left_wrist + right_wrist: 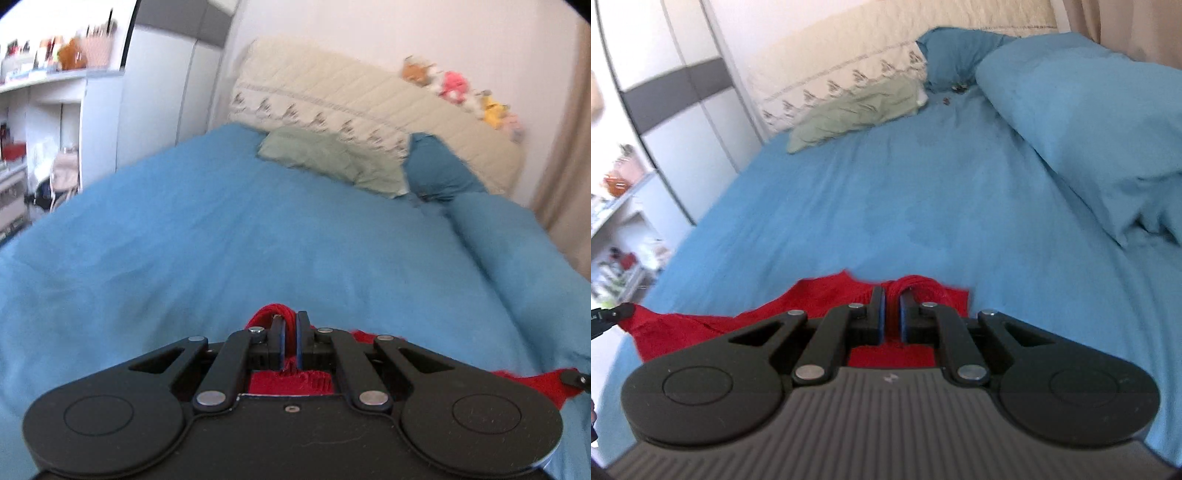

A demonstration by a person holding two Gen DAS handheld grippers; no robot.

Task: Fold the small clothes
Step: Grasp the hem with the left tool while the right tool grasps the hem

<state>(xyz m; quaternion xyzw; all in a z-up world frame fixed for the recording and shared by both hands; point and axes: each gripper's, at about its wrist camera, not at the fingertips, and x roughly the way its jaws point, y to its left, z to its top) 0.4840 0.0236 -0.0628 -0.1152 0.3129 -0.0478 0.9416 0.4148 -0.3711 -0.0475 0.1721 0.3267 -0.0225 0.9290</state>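
Stretching sideways between the two tongs, the red knit garment (701, 321) is pinched by the left gripper (290, 341) and the right gripper (892, 315), each pressed together on an upper edge; its body is hung below them, over the blue bedspread (905, 184).

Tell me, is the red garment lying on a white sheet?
No, the red garment lies over a blue sheet covering the bed.

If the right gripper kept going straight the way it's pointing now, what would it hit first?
Probably the blue bedsheet: the right gripper, shut on the red garment, angles down at bare bed; depth is uncertain.
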